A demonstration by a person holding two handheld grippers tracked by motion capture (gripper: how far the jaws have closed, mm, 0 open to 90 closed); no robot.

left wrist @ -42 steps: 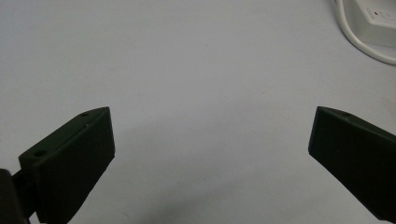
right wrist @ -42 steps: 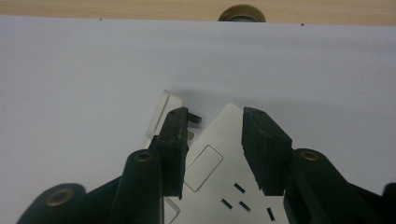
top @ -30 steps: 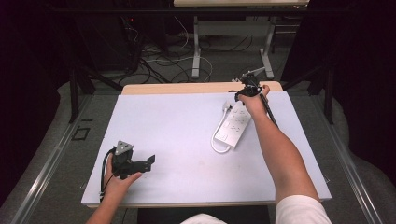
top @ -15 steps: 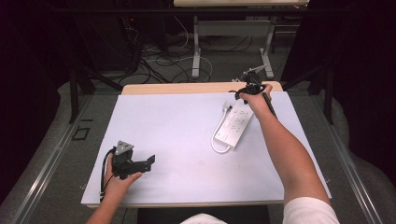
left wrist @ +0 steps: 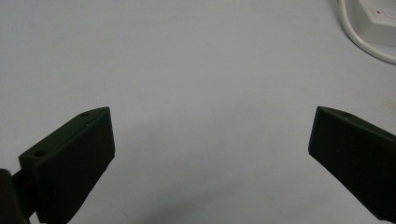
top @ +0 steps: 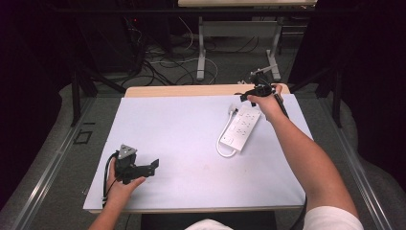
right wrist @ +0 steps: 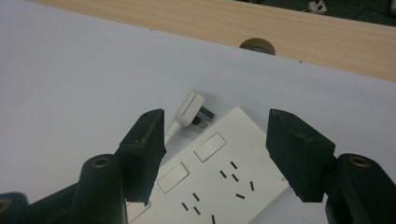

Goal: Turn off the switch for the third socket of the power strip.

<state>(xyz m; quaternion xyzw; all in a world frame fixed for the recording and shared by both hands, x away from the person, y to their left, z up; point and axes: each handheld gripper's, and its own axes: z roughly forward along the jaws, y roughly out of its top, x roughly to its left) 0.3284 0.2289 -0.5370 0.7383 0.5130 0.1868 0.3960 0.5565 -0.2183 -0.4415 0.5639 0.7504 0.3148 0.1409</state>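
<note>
My right gripper (right wrist: 215,154) has its 2 jaws spread wide with nothing between them, hanging just above the far end of the white power strip (right wrist: 219,177). Over the last second the hand has crept slightly farther along the strip towards its plug (right wrist: 194,109), and the strip itself has not shifted, so I judge this as the final lining-up before a grab, not yet a grasp. My left gripper (left wrist: 210,158) is also wide open and empty, parked low over bare worktop (left wrist: 187,60) near the front-left corner, where it has stayed put.

The jaws are matte black blocks with squared tips. The strip is a smooth, hard, glossy plastic slab with 2 flat rocker switches and rows of dark slots; it lies flat at the right rear of the worktop, well apart from my left gripper. Its plug is a flat white wedge with metal prongs, lying on its side touching the strip's end, and the round white cord (top: 221,148) loops round the near end. The worktop is a pale, matte sheet over a light wood edge (right wrist: 299,32) with a round cable hole.
</note>
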